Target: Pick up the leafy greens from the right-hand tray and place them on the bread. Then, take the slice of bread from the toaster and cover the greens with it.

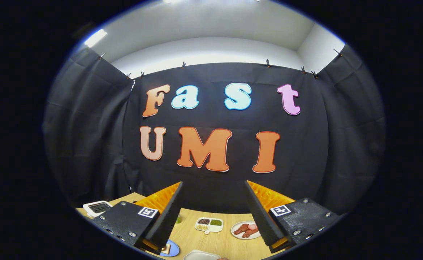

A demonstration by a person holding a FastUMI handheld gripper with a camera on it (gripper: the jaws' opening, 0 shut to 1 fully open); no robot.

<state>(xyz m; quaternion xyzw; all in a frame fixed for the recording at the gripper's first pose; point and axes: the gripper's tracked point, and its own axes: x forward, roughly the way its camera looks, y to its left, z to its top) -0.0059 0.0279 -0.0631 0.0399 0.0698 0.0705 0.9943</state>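
Observation:
My gripper [214, 202] is held high above the wooden table [211, 240], its two fingers spread wide with nothing between them. Below the left finger, a blue plate [172, 249] carries a slice of bread [166, 247], partly hidden by the finger. A white toaster [97, 207] stands at the table's far left corner, beyond the left finger. A white tray [200, 255] peeks in between the fingers at the near edge; its contents are hidden. The leafy greens cannot be made out.
Between the fingers, further back, sits a white divided dish [208, 224] with dark, green and pale fillings. To its right is a plate of sliced meat [245, 229]. A small green item [178, 219] stands by the left finger. Black cloth walls surround the table.

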